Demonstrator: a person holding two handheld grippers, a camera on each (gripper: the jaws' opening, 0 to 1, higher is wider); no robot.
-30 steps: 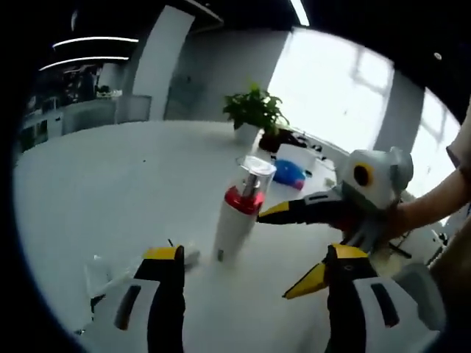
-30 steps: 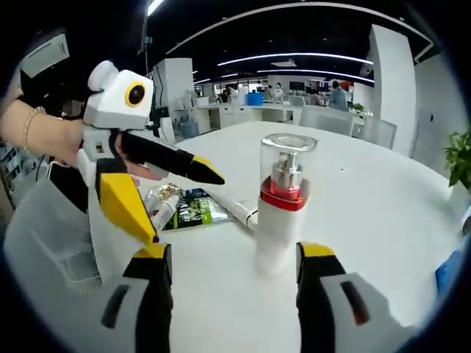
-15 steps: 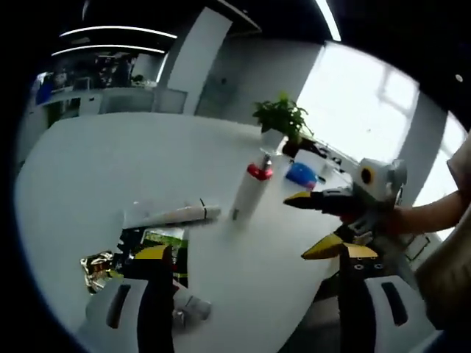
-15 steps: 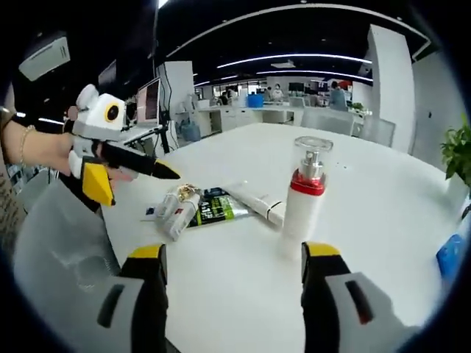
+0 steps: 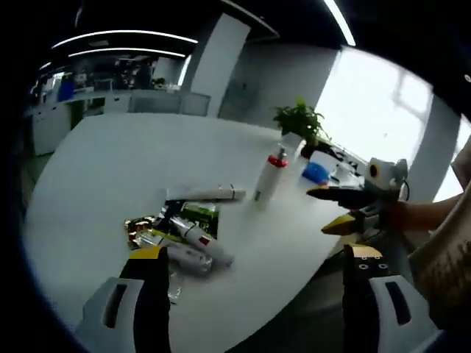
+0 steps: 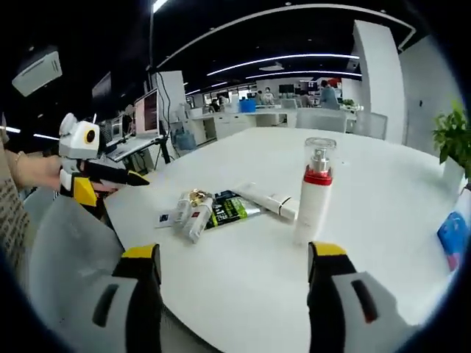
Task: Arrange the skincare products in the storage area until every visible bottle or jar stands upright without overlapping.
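A white pump bottle [image 5: 270, 175] [image 6: 314, 193] with a red collar and clear cap stands upright on the round white table [image 5: 110, 162] [image 6: 383, 169]. Beside it lie a long white tube [image 5: 206, 193] [image 6: 268, 201], a green sachet [image 5: 196, 214] [image 6: 229, 209], a gold sachet [image 5: 140, 228] and two small tubes [image 5: 200, 241] [image 6: 196, 215], partly overlapping. My left gripper [image 5: 254, 294] [image 6: 114, 190] is open, back off the near table edge. My right gripper [image 6: 234, 294] [image 5: 316, 211] is open too, well short of the bottle, holding nothing.
A potted plant [image 5: 298, 121] [image 6: 452, 132] and a blue object [image 5: 315, 173] [image 6: 452, 239] sit at the far side of the table. Office desks and monitors stand beyond. Bare tabletop surrounds the product pile.
Both grippers have drawn back from the pump bottle, past the table edge. The bottle stays upright on its own, and the pile of lying tubes and sachets has come into view.
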